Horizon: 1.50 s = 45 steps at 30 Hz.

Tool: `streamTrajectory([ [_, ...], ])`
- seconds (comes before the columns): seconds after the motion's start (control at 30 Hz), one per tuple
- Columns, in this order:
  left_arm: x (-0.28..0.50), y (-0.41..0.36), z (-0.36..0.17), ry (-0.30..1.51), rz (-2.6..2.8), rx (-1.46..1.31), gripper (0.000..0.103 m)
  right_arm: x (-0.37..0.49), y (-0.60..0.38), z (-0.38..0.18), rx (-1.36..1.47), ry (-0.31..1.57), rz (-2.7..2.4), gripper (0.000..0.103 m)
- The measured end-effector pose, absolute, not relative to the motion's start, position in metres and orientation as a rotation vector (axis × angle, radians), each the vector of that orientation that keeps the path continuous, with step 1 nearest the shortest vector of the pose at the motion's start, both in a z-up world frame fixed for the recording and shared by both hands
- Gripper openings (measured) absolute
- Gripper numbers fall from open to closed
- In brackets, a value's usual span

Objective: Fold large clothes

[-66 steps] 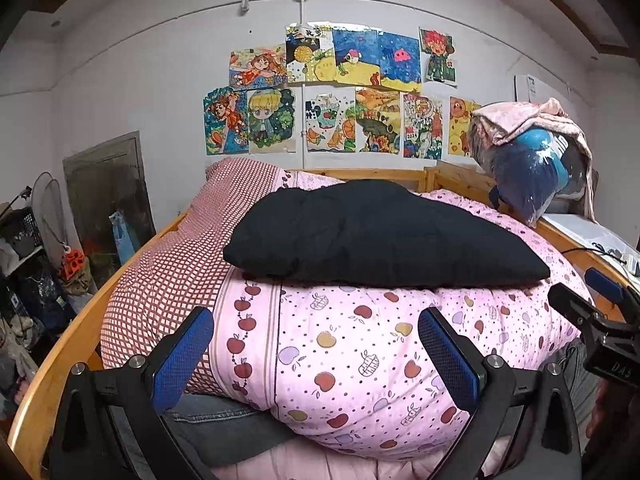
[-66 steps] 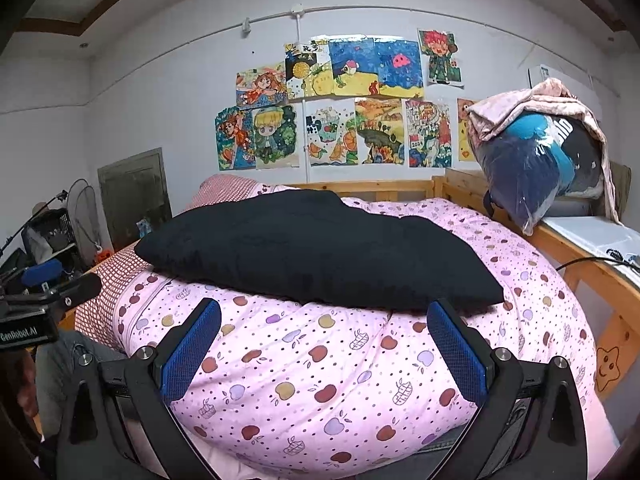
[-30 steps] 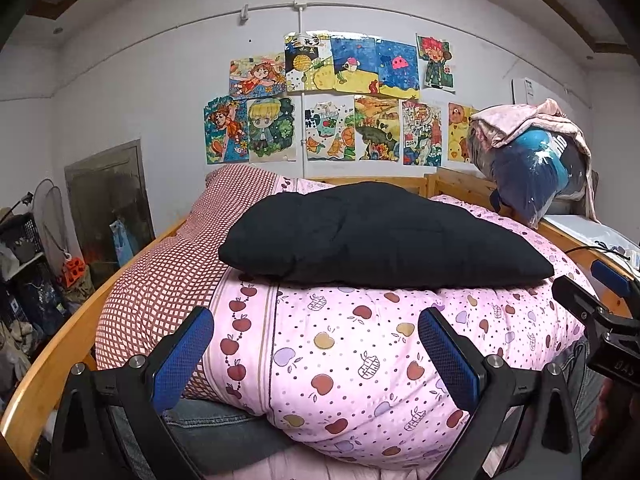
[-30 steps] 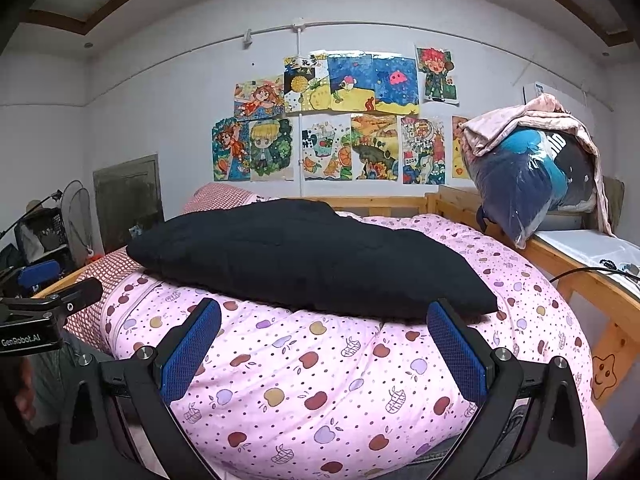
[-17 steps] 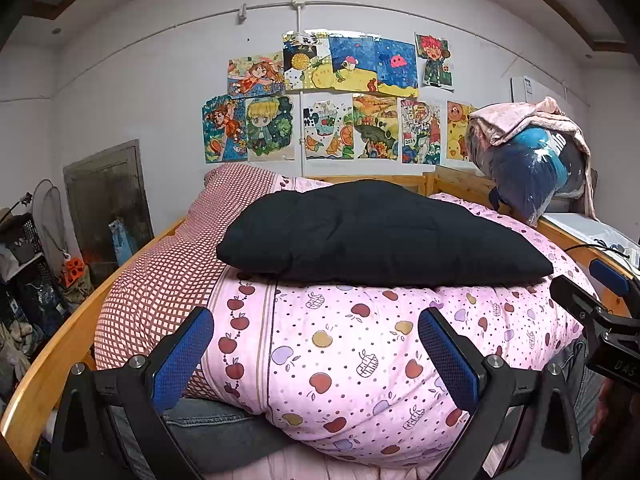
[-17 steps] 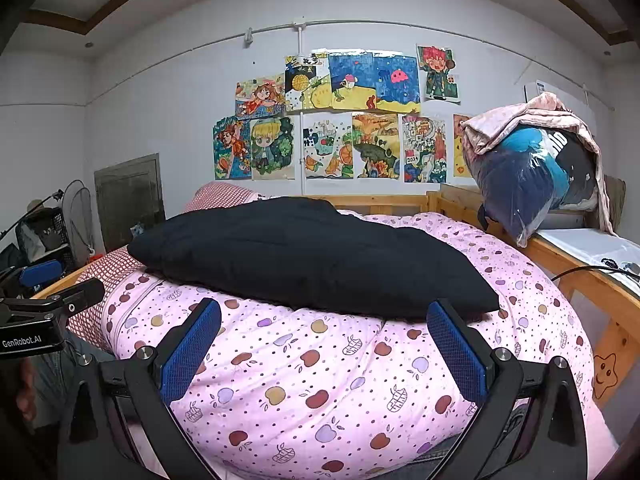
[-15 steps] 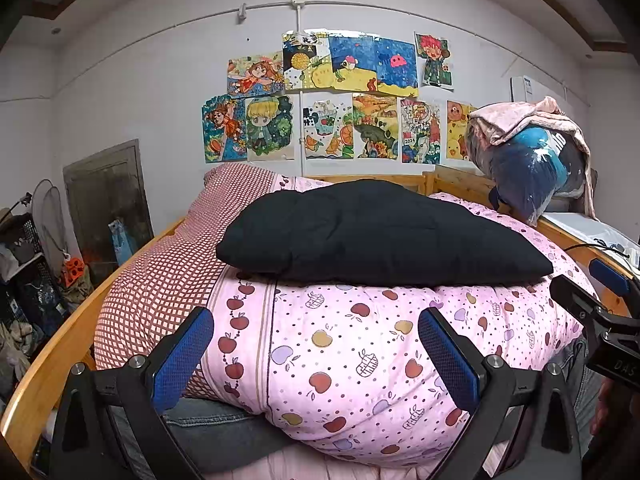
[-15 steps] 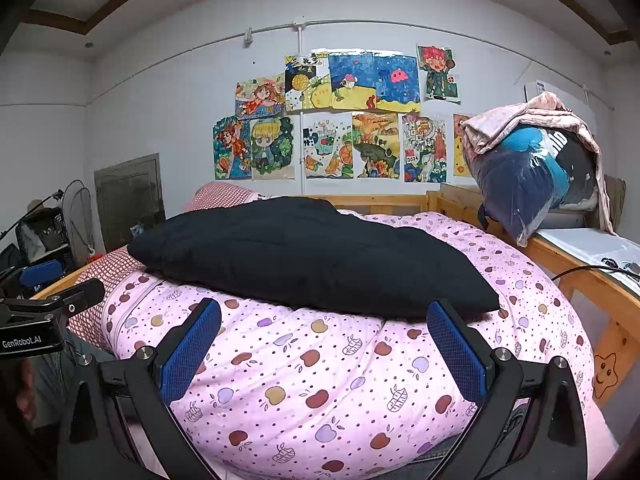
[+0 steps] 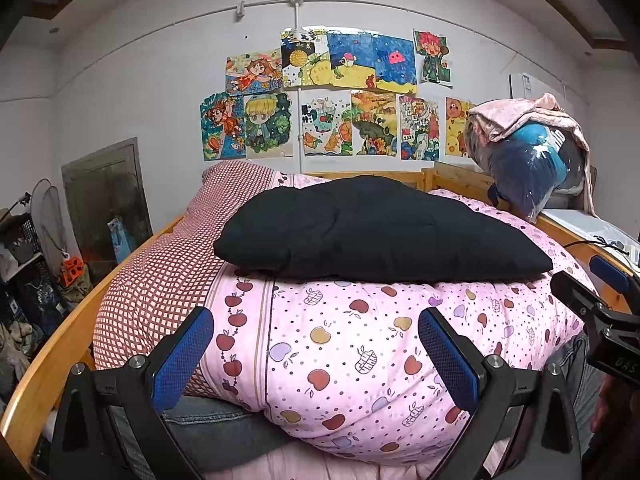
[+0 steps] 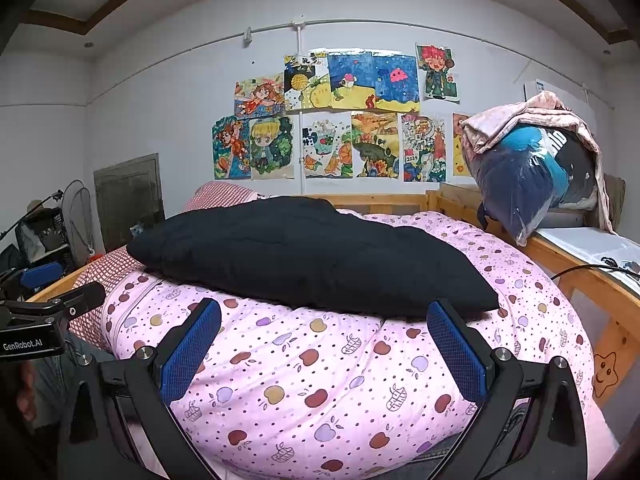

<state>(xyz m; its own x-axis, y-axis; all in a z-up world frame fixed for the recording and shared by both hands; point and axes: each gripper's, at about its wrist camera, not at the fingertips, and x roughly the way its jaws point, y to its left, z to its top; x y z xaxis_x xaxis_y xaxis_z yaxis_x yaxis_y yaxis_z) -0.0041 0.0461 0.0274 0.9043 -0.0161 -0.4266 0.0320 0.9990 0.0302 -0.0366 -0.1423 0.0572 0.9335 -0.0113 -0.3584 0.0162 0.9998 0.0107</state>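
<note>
The left gripper (image 9: 316, 354) is held wide open, nothing between its blue pads (image 9: 182, 356). The right gripper (image 10: 326, 350) is likewise spread wide and empty. A folded black garment (image 9: 372, 230) is seen lying flat atop the bulging pink fruit-print quilt (image 9: 360, 344) on the wooden bed (image 9: 36, 376).

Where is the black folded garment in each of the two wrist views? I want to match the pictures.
Left wrist view: black folded garment at centre, on top of the pink quilt.
Right wrist view: the garment at centre, reaching further left, on the same quilt.
Shared landmark: the drawings on the wall, above the garment in both.
</note>
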Motion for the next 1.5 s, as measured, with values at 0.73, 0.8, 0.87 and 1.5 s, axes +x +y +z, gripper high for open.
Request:
streamTrajectory([
  [0.73,-0.002,0.0482,0.0285,0.444,-0.028,0.038,0.103,-0.0377,-0.1464,0.0547,0.019,0.361,-0.016,0.101],
  [0.8,-0.0019,0.0482,0.0288,0.444,-0.028,0.038,0.103,-0.0378,-0.1466,0.0547,0.02,0.362,-0.016,0.101],
  [0.87,-0.0022,0.048,0.0286,0.444,-0.028,0.038,0.103,-0.0376,-0.1466,0.055,0.019,0.362,-0.016,0.101],
  [1.5,-0.0016,0.048,0.0296,0.444,-0.028,0.038,0.103,-0.0379,-0.1449,0.0547,0.021,0.364,-0.018,0.101],
])
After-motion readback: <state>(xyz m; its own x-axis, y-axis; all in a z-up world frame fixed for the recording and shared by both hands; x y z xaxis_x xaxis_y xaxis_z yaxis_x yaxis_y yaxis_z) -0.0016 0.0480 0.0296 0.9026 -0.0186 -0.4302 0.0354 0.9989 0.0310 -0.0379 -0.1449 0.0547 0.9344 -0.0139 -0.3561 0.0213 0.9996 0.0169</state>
